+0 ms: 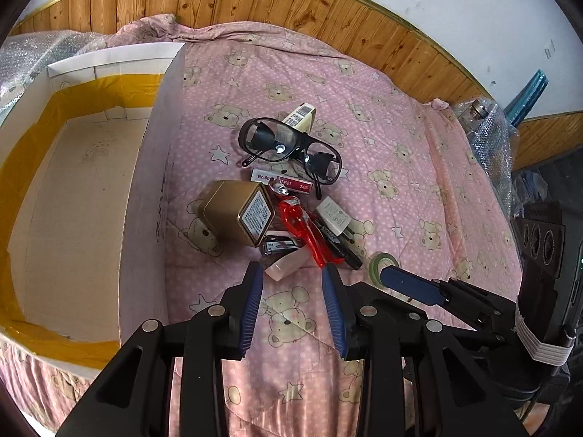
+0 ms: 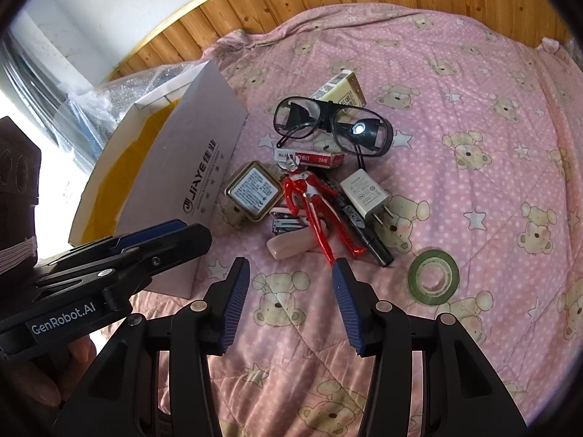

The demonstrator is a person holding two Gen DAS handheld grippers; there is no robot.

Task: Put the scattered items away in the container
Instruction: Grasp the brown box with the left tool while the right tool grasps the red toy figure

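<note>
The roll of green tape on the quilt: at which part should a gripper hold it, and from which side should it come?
The green tape roll lies flat, apart from the pile, so it is probably best taken from above, one finger in the centre hole and one outside, pinching the ring wall. The open right gripper is nearest; the near rim looks unobstructed.

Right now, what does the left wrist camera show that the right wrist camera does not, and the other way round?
Only the left wrist view shows the bare floor inside the white box and a blue-handled tool leaning on the wall. Only the right wrist view shows the box's printed side and a person's fingers under the left gripper. Both show the open right gripper, the glasses, the gold tin, the red figure and the tape roll on the pink quilt.
</note>
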